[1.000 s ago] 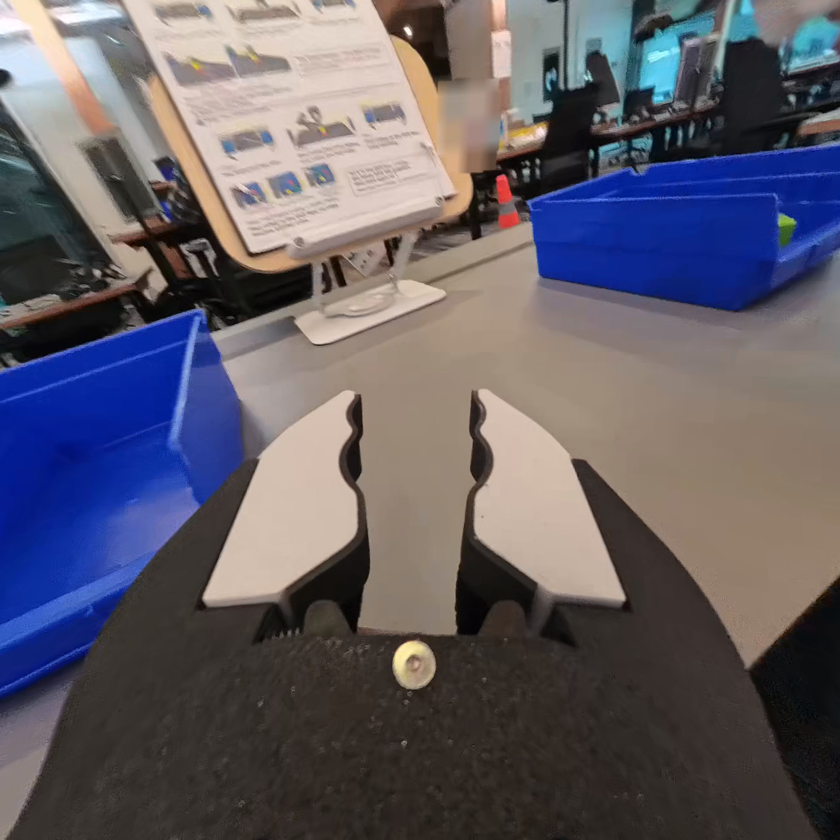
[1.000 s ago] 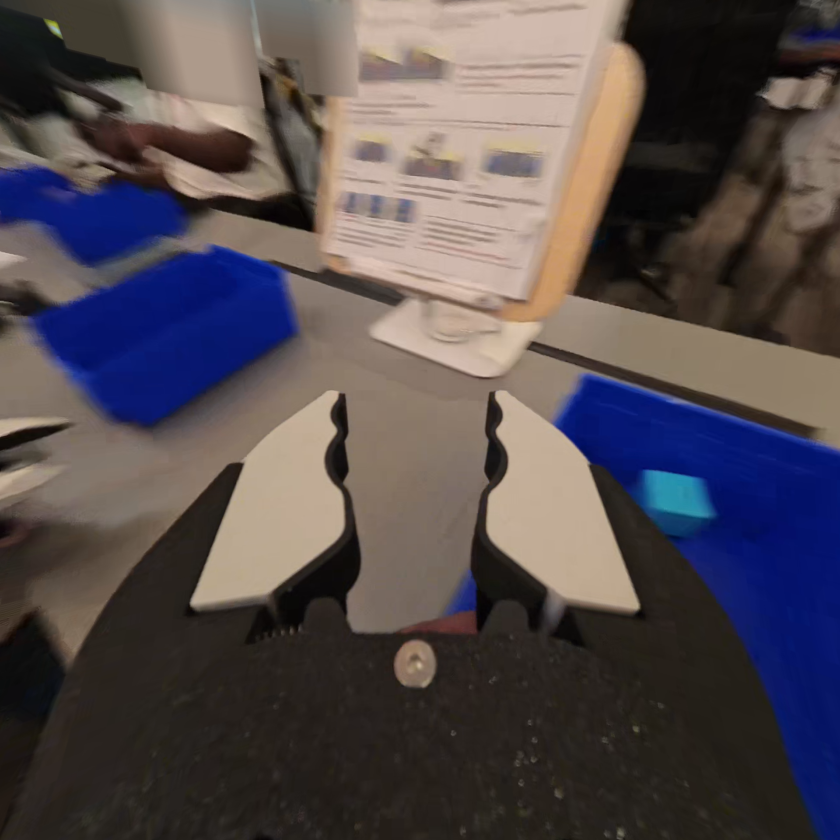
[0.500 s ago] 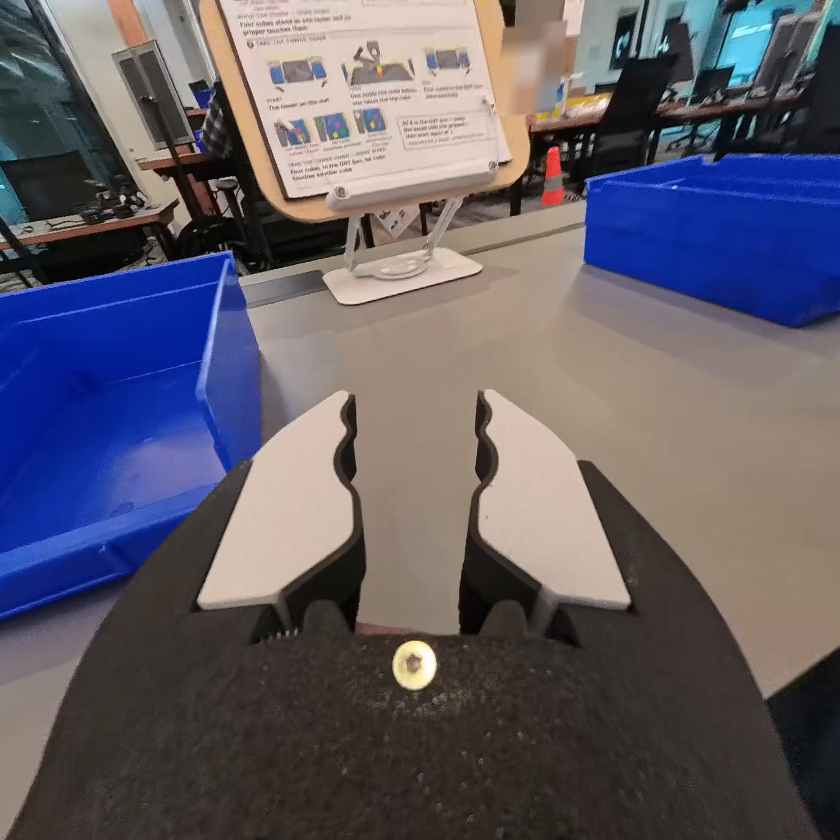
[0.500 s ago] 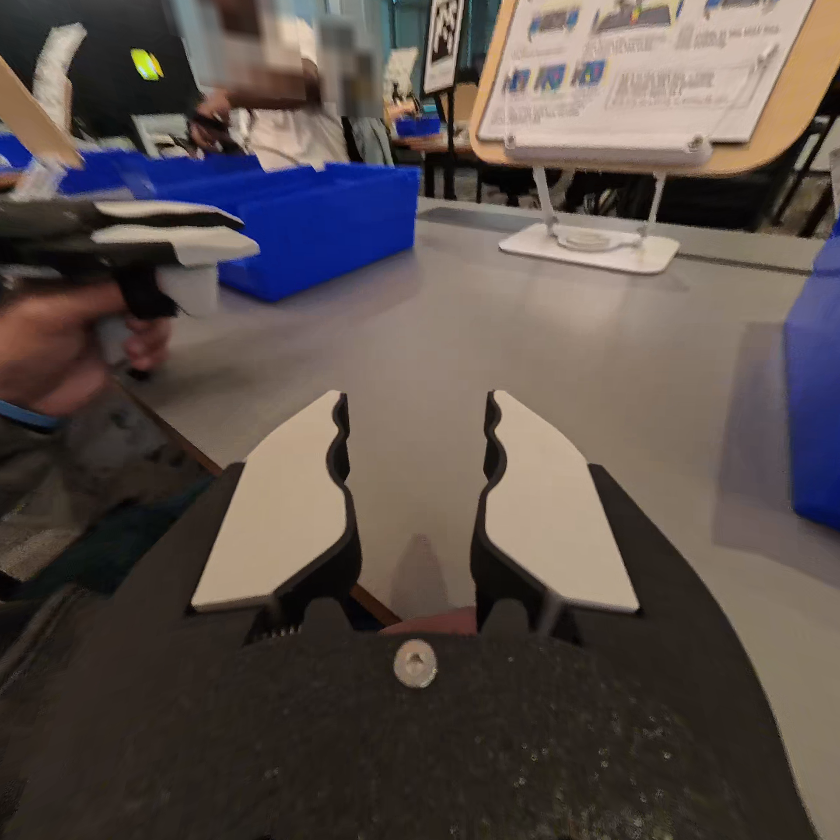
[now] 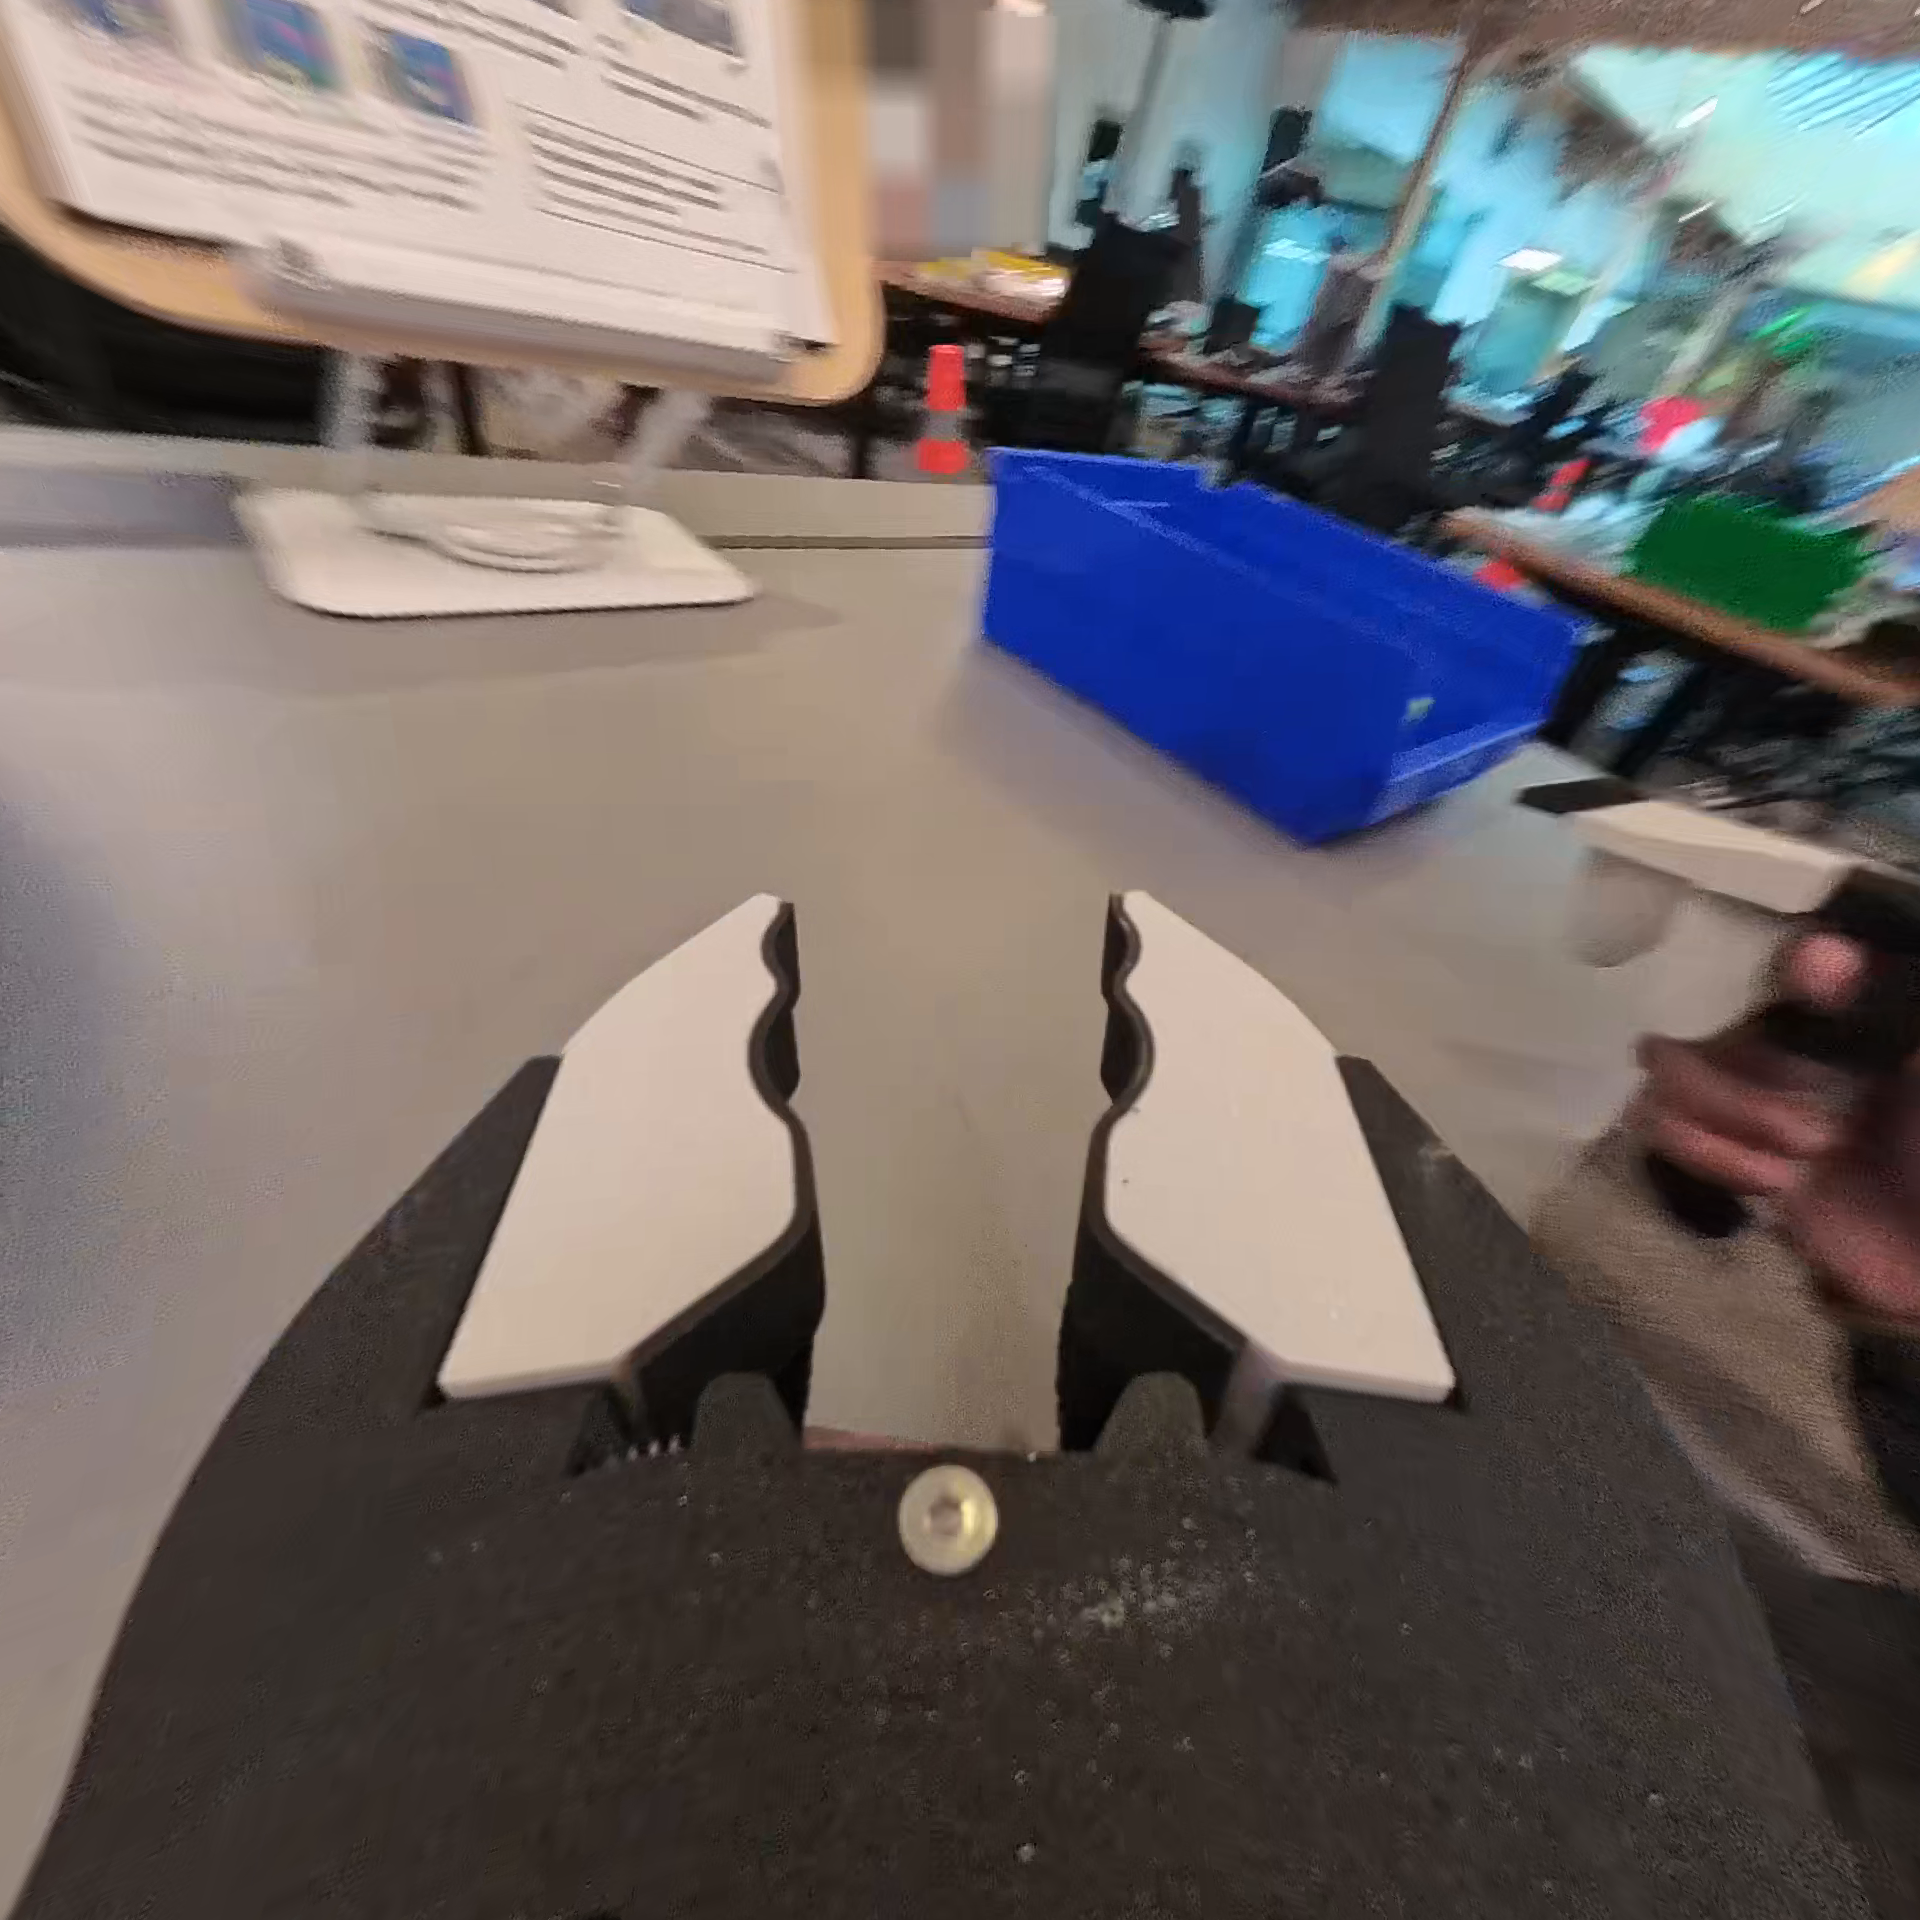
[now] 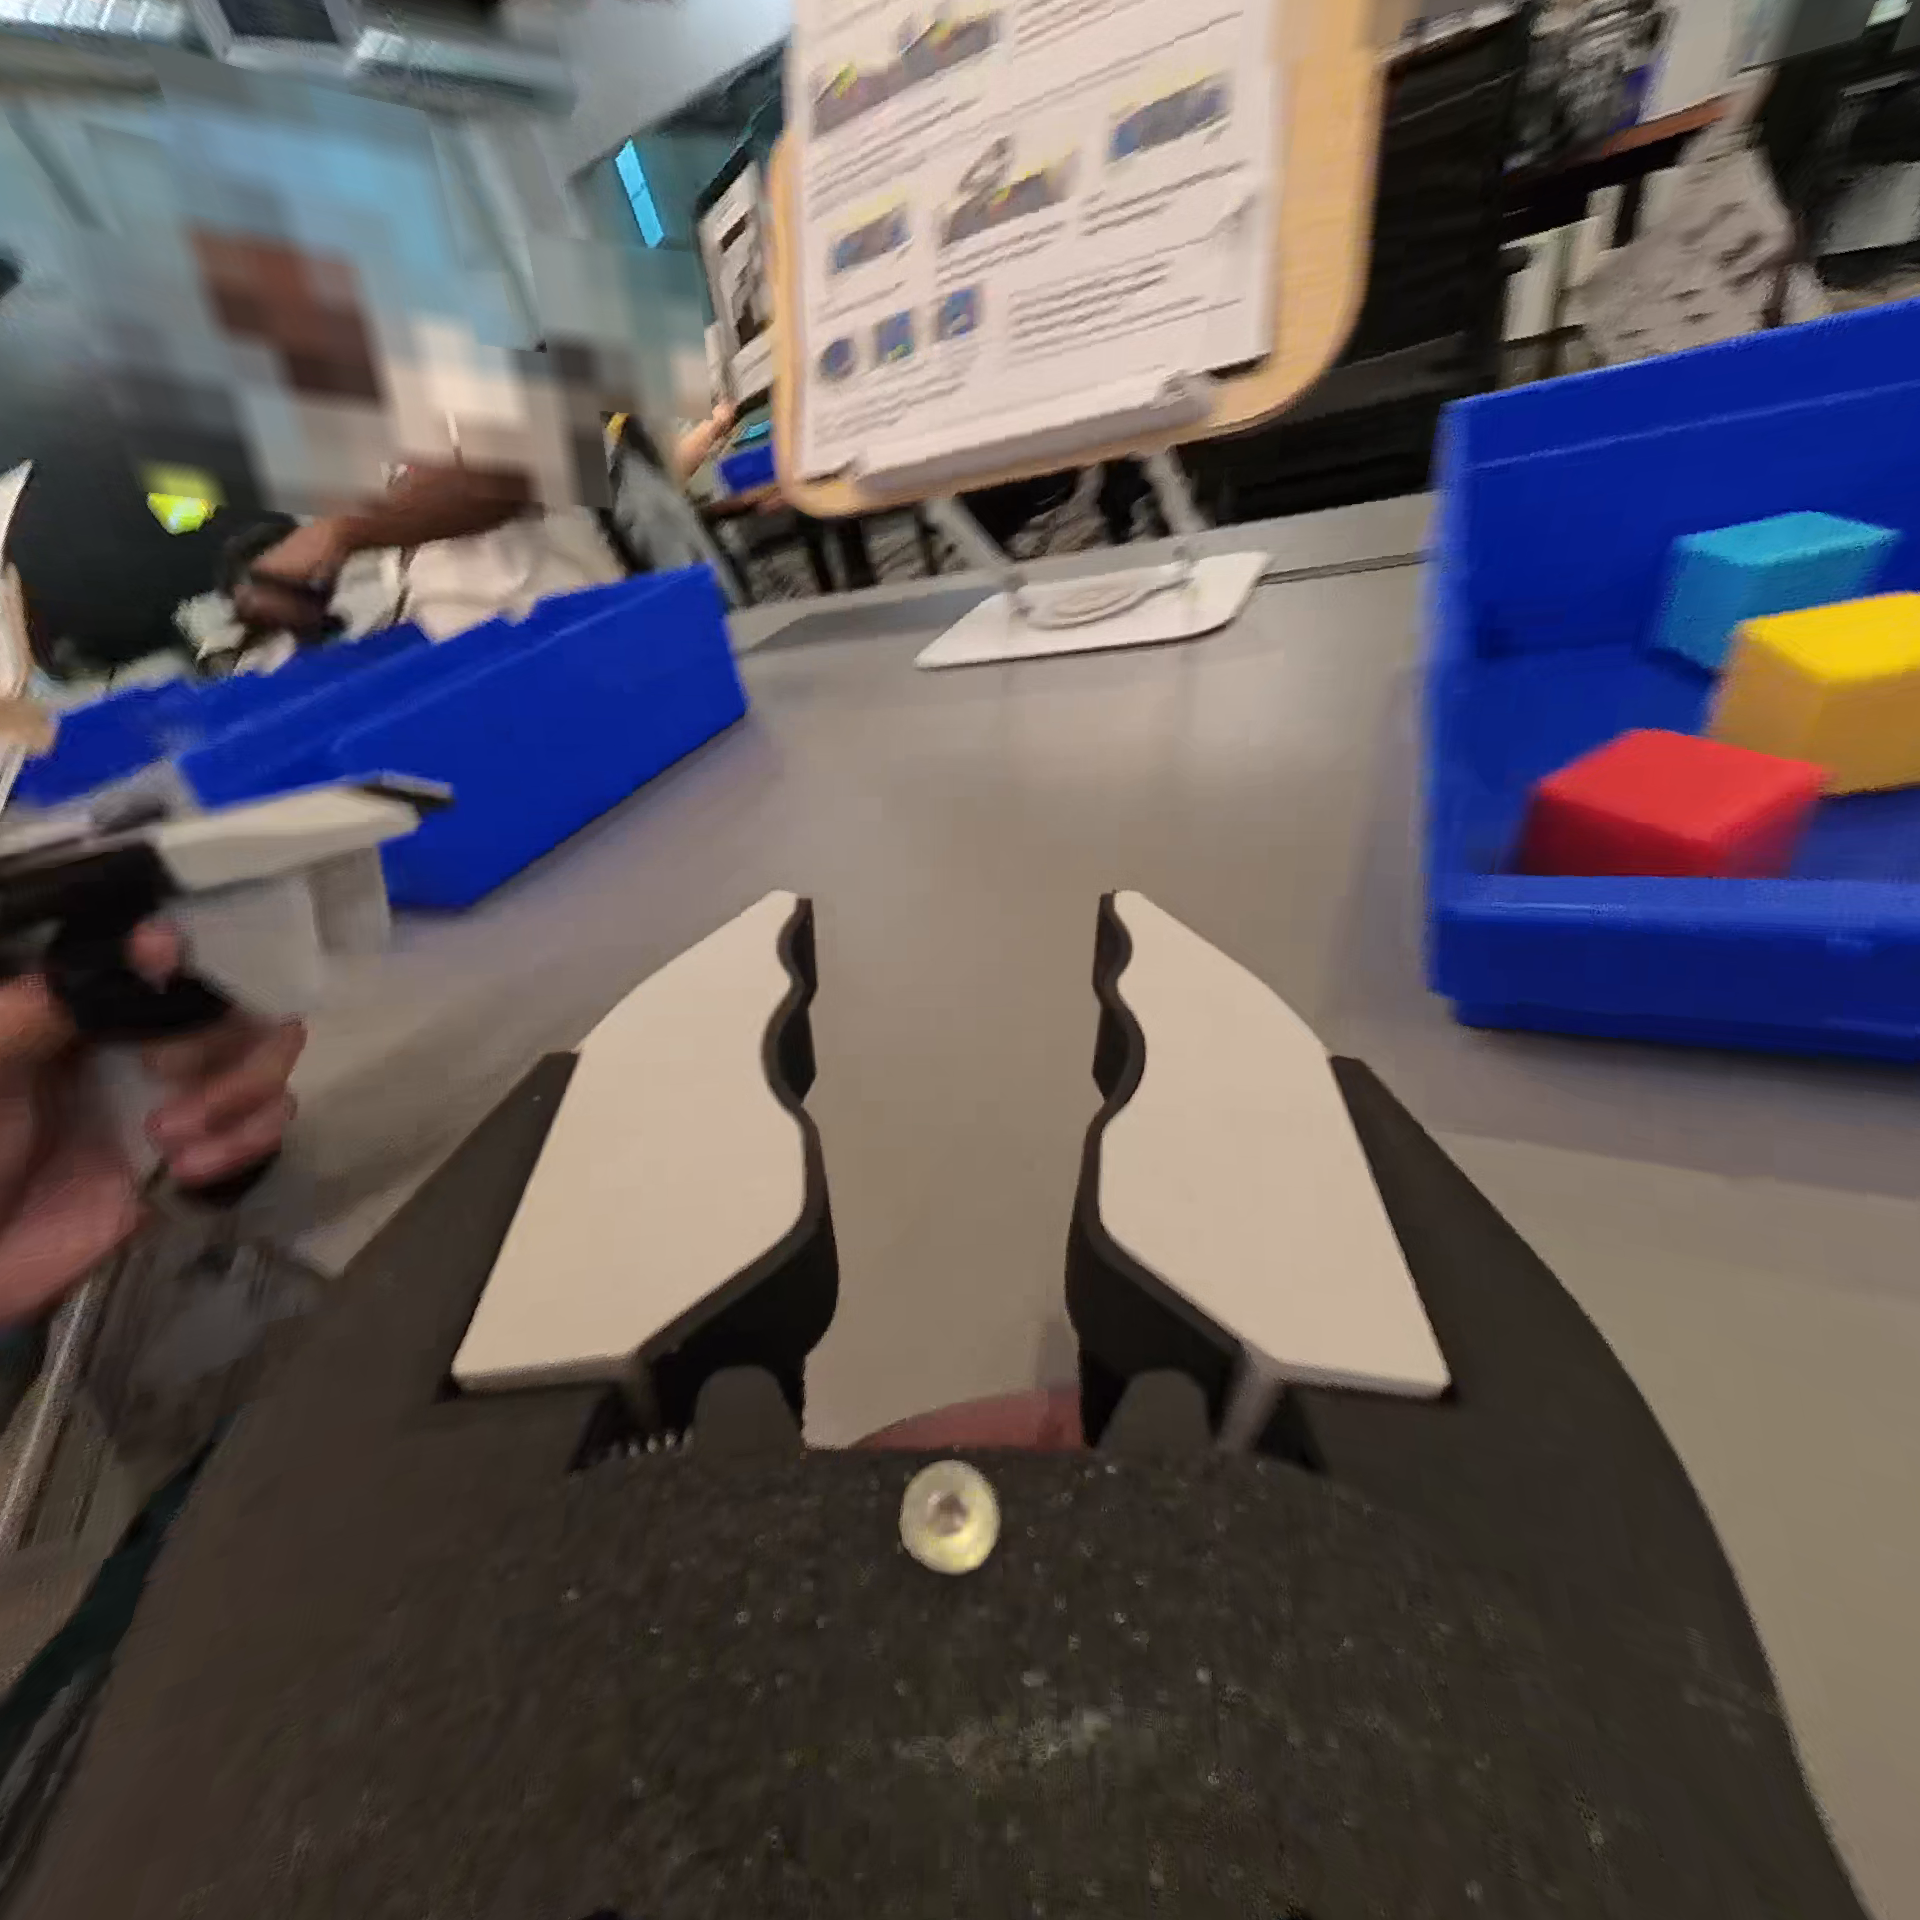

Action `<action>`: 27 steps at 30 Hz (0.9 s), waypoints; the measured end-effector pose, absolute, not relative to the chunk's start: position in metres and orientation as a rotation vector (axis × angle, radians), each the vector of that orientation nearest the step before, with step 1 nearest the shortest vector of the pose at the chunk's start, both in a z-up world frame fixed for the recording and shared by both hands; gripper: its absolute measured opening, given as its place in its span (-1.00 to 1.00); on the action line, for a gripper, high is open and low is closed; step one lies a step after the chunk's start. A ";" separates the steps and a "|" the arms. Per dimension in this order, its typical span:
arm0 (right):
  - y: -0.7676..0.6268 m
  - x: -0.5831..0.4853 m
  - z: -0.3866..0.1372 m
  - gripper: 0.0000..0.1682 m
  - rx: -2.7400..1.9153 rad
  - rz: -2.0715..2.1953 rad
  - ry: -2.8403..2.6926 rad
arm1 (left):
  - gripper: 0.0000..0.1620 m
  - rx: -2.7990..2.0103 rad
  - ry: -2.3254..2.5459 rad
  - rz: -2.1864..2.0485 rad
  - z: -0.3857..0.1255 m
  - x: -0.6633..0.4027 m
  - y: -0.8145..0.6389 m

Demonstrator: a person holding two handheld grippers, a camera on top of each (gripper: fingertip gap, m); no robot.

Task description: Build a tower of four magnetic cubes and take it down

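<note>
Right wrist view | red cube [image 6: 1668, 802], yellow cube [image 6: 1834, 701], light-blue cube [image 6: 1766, 582] in blue bin [image 6: 1662, 961] | likely light, rigid, smooth; grip opposite flat faces | right gripper [image 6: 951, 914] and left gripper [image 5: 945, 920] fingers parted, empty

- Grey table [image 5: 312, 831] in front
- Desks [image 5: 1662, 613] and dark chairs [image 5: 1091, 312] stand behind
- Orange cone [image 5: 942, 410] on the floor
- Bright blurred windows [image 5: 1714, 156] far right

Yellow cube [image 6: 1834, 701] cut off by right edge; right blue bin [image 6: 1662, 956] too. Instruction board [image 5: 436, 156] cropped at top and left, motion-blurred. Background desks smeared. Hand [image 5: 1787, 1132] on the far gripper blurred.
</note>
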State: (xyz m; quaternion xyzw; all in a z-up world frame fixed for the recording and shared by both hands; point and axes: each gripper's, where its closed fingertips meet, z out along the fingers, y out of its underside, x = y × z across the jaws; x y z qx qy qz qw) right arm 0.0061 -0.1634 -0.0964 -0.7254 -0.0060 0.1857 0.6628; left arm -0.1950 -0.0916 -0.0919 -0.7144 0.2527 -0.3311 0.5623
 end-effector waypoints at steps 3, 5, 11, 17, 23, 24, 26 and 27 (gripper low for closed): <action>-0.163 0.067 -0.095 -0.36 -1.624 0.346 0.182 | -0.25 -1.716 0.689 -0.844 -0.096 -0.132 -0.097; -0.169 0.110 -0.096 -0.33 -1.625 0.239 0.274 | -0.26 -1.703 0.773 -0.806 -0.096 -0.083 -0.099; -0.198 0.196 -0.096 -0.35 -1.596 0.031 0.456 | -0.11 -1.707 0.868 -0.862 -0.088 0.074 -0.107; -0.215 0.222 -0.112 -0.34 -1.685 -0.162 0.484 | -0.16 -1.897 0.845 -0.682 -0.128 0.129 -0.073; -0.210 0.224 -0.122 -0.27 -1.747 -0.240 0.486 | -0.48 -1.882 0.680 -0.623 -0.123 0.094 -0.042; -0.207 0.222 -0.121 -0.27 -1.751 -0.244 0.482 | -0.53 -1.879 0.670 -0.594 -0.122 0.087 -0.037; -0.195 0.212 -0.117 -0.27 -1.753 -0.212 0.474 | -0.56 -1.881 0.632 -0.558 -0.122 0.074 -0.028; -0.186 0.207 -0.116 -0.27 -1.755 -0.199 0.461 | -0.63 -1.881 0.607 -0.554 -0.121 0.070 -0.024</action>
